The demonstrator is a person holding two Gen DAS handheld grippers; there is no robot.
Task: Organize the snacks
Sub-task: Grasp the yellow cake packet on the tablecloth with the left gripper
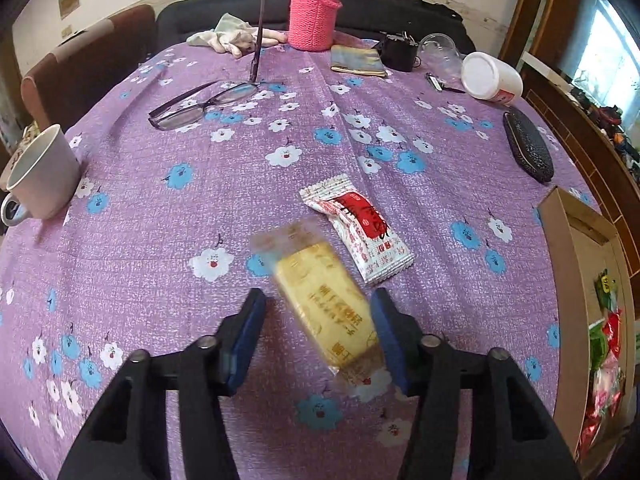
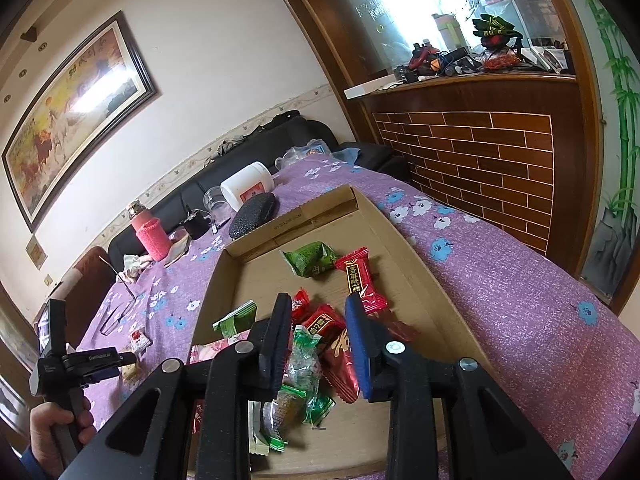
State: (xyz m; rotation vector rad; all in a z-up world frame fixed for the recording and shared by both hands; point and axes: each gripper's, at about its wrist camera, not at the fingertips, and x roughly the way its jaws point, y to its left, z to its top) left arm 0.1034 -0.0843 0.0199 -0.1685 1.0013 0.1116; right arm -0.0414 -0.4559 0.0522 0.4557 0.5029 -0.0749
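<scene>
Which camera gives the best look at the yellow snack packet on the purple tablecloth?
The left wrist view: the yellow snack packet fills the centre, lying between the left gripper fingers, though blurred. In the right wrist view it is only a small, partly hidden shape beside that gripper at the far left.

Snack pile in box, two packets on tablecloth

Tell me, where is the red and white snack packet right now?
In the left wrist view the red and white snack packet lies on the purple tablecloth, just beyond the yellow biscuit packet, left of the cardboard box.
</scene>
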